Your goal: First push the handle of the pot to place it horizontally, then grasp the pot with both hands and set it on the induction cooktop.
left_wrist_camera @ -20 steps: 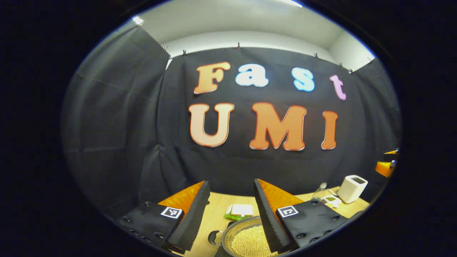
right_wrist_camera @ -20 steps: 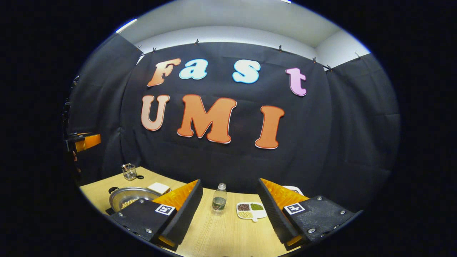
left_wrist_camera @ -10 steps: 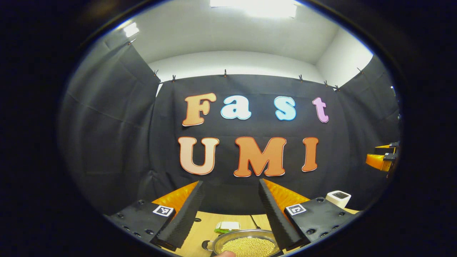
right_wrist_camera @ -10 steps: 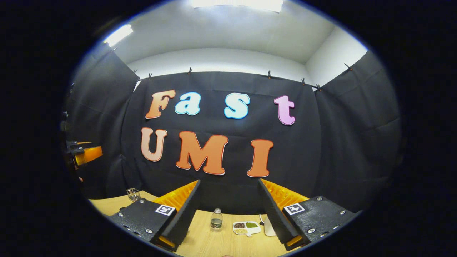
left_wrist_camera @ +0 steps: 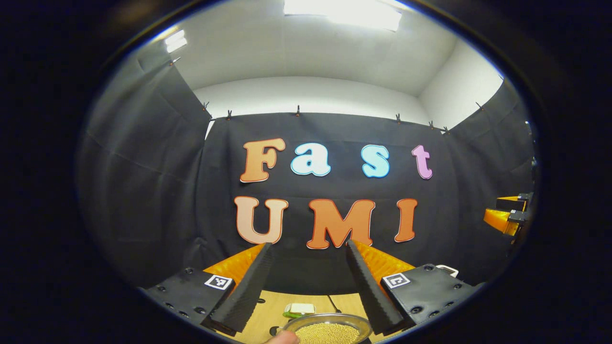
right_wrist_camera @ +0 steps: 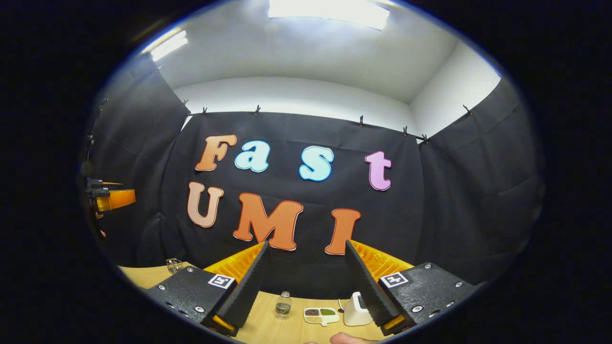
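In the left gripper view, the left gripper (left_wrist_camera: 308, 248) is raised above the wooden table (left_wrist_camera: 272, 308) with its two black ribbed fingers spread wide and nothing between them. Below and ahead of that gap, closer to the right finger, sits the steel pot (left_wrist_camera: 329, 328), heaped with small yellowish beans; one of its dark loop handles (left_wrist_camera: 273, 330) sticks out on the side nearer the left finger, and a fingertip (left_wrist_camera: 283, 338) shows at the bottom edge just beside it. Beyond the pot lies a small white-and-green packet (left_wrist_camera: 298, 309). In the right gripper view, the right gripper (right_wrist_camera: 306, 247) likewise hangs spread apart and empty. Past its left finger stands a small glass container (right_wrist_camera: 173, 265); between the fingers stand a clear bottle (right_wrist_camera: 283, 304) and a divided dish of beans (right_wrist_camera: 321, 314); a white box-shaped appliance (right_wrist_camera: 354, 309) is partly hidden behind the right finger.
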`<state>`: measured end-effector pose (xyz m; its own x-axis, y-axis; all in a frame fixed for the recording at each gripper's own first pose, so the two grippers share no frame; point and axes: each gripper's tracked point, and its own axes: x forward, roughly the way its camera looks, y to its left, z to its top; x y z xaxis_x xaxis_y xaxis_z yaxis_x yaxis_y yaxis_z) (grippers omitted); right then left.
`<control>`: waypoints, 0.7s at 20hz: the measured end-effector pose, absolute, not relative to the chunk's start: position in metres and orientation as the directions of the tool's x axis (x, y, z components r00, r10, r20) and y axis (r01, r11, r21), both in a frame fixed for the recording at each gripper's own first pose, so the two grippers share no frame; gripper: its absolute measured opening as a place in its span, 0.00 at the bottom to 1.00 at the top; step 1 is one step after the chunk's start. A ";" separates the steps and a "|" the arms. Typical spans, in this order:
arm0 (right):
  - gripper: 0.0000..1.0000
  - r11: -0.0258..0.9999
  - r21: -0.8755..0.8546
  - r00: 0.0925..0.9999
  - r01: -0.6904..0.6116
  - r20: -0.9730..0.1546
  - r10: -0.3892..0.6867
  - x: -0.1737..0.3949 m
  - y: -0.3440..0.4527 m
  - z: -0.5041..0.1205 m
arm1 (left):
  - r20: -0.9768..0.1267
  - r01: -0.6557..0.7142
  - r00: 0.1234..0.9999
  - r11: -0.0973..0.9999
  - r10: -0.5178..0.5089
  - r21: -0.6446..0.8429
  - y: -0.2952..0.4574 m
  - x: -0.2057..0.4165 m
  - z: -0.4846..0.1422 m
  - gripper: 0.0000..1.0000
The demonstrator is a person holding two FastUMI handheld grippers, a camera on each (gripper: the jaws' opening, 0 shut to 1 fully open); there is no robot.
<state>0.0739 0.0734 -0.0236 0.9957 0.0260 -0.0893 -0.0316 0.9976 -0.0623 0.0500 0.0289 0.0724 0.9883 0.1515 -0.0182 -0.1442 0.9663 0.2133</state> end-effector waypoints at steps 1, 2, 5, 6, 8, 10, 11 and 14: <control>0.95 0.998 -0.054 0.996 -0.033 -0.089 0.028 0.076 0.075 -0.021 | -0.012 -0.142 0.989 0.966 0.148 0.218 0.027 0.049 0.076 1.00; 0.95 0.998 -0.047 0.995 -0.041 -0.090 0.036 0.075 0.076 -0.016 | -0.009 -0.140 0.989 0.965 0.146 0.221 0.025 0.048 0.078 1.00; 0.95 0.998 -0.037 0.995 -0.058 -0.077 0.055 0.072 0.082 -0.010 | 0.026 -0.165 0.986 0.956 0.164 0.244 0.030 0.046 0.088 0.98; 0.95 0.997 -0.042 0.996 -0.058 -0.073 0.055 0.074 0.082 -0.010 | 0.029 -0.167 0.986 0.955 0.165 0.245 0.029 0.044 0.088 0.98; 0.95 0.997 -0.047 0.996 -0.062 -0.073 0.059 0.076 0.082 -0.007 | 0.029 -0.169 0.986 0.954 0.167 0.247 0.029 0.044 0.086 0.96; 0.95 0.997 -0.038 0.995 -0.073 -0.075 0.070 0.075 0.084 -0.006 | 0.033 -0.173 0.985 0.956 0.171 0.236 0.029 0.047 0.083 0.96; 0.97 0.996 -0.036 0.995 -0.076 -0.074 0.073 0.076 0.085 -0.005 | 0.034 -0.179 0.984 0.958 0.176 0.224 0.030 0.045 0.082 1.00; 0.95 0.995 -0.045 0.994 -0.084 -0.071 0.080 0.074 0.085 -0.005 | 0.028 -0.187 0.982 0.962 0.185 0.197 0.035 0.047 0.073 1.00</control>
